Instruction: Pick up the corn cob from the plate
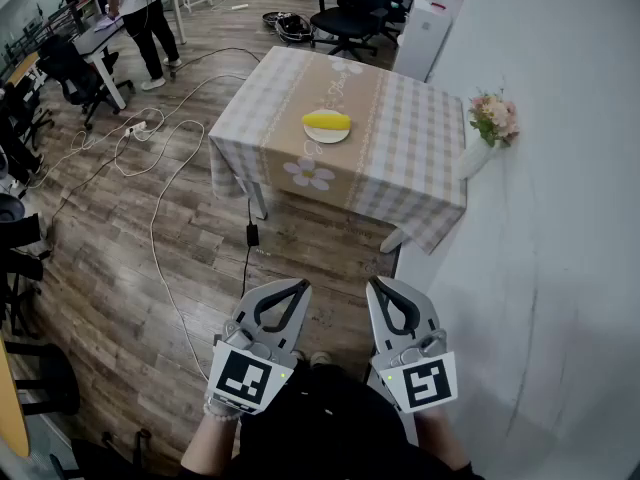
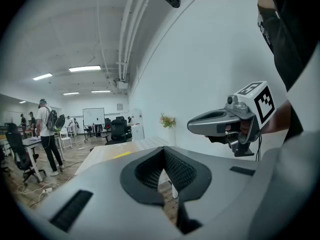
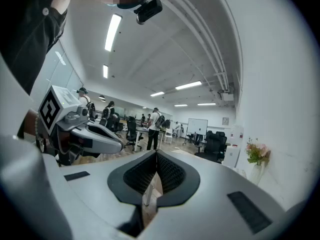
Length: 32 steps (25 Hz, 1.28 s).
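A yellow corn cob (image 1: 328, 121) lies on a white plate (image 1: 325, 134) in the middle of a checked table (image 1: 410, 158), well ahead of me. In the left gripper view the corn cob (image 2: 121, 155) shows as a thin yellow streak on the far table. My left gripper (image 1: 298, 287) and right gripper (image 1: 377, 284) hang side by side over the wooden floor, short of the table's near edge. Both are shut with nothing between their jaws. My right gripper (image 2: 192, 126) is seen from the left one, and my left gripper (image 3: 119, 145) from the right one.
A vase of pink flowers (image 1: 492, 120) stands at the table's right side by the white wall. Cables (image 1: 160, 168) trail over the wooden floor on the left. Office chairs (image 1: 352, 13) and desks stand behind the table, and a person (image 1: 145, 18) stands at the far left.
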Each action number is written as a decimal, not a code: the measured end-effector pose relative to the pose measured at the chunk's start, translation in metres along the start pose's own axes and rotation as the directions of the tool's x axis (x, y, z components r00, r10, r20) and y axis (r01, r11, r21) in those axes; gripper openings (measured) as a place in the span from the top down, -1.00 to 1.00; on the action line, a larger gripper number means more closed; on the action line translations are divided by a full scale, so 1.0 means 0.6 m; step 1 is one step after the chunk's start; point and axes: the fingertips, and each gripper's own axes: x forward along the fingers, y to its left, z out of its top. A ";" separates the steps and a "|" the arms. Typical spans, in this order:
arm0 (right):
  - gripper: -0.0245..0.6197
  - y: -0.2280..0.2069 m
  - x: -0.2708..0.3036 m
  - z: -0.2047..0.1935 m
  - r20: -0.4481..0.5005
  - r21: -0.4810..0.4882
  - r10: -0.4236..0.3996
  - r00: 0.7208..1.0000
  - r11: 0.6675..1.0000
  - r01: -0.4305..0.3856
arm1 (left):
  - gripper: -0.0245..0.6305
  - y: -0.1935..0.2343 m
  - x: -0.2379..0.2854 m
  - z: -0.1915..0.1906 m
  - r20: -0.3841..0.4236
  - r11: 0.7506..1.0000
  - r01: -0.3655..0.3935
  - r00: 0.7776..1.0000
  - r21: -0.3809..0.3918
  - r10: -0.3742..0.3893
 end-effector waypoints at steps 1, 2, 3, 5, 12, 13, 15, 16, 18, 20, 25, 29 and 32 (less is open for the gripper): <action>0.80 0.001 0.000 -0.001 -0.001 -0.002 0.000 1.000 1.000 0.000 | 0.89 -0.001 0.000 -0.002 0.000 1.000 0.002 1.000 0.004 -0.002; 0.80 0.002 -0.001 -0.003 -0.003 -0.003 0.000 1.000 1.000 0.000 | 0.89 -0.002 0.000 -0.004 -0.001 1.000 0.003 1.000 0.007 -0.003; 0.80 0.003 -0.001 -0.004 -0.005 -0.003 0.000 1.000 1.000 -0.001 | 0.89 -0.003 0.000 -0.005 -0.004 1.000 0.003 1.000 0.005 -0.003; 0.80 0.004 0.000 -0.008 -0.010 -0.003 0.002 1.000 1.000 -0.002 | 0.89 -0.003 0.000 -0.007 -0.019 0.999 -0.009 1.000 -0.033 0.008; 0.80 0.006 -0.001 -0.005 -0.001 -0.003 -0.003 1.000 1.000 0.003 | 0.89 -0.005 0.000 -0.014 -0.020 1.000 0.005 1.000 -0.007 -0.005; 0.80 0.006 -0.002 -0.004 0.003 0.003 -0.004 1.000 1.000 0.004 | 0.89 -0.004 -0.002 -0.014 -0.027 1.000 -0.003 1.000 -0.030 0.002; 0.80 0.008 -0.003 -0.003 0.007 0.015 -0.008 1.000 1.000 0.008 | 0.89 -0.001 -0.007 -0.012 -0.047 0.996 -0.023 0.999 -0.088 0.019; 0.80 0.009 -0.003 -0.003 0.008 0.019 -0.011 1.000 1.000 0.011 | 0.89 0.000 -0.009 -0.013 -0.051 0.996 -0.025 0.999 -0.091 0.020; 0.80 0.009 -0.003 -0.004 0.007 0.023 -0.018 1.000 1.000 0.017 | 0.89 0.002 -0.011 -0.018 -0.043 0.998 -0.015 0.999 -0.059 0.012; 0.80 0.008 -0.002 -0.008 0.002 0.021 -0.020 1.000 1.000 0.020 | 0.89 0.005 -0.010 -0.023 -0.032 1.000 -0.006 0.999 -0.024 0.005; 0.80 0.005 0.005 -0.014 -0.002 0.015 -0.021 1.000 1.000 0.021 | 0.89 0.014 -0.005 -0.028 -0.037 0.999 -0.021 0.999 -0.048 0.019; 0.80 0.014 0.009 -0.011 -0.012 0.021 -0.017 1.000 1.000 0.017 | 0.89 0.018 -0.013 -0.030 -0.037 0.999 -0.019 0.999 -0.042 0.017; 0.80 0.016 0.013 -0.004 -0.010 0.024 -0.022 1.000 0.999 0.022 | 0.89 0.025 -0.018 -0.027 -0.023 1.000 -0.015 1.000 -0.019 0.015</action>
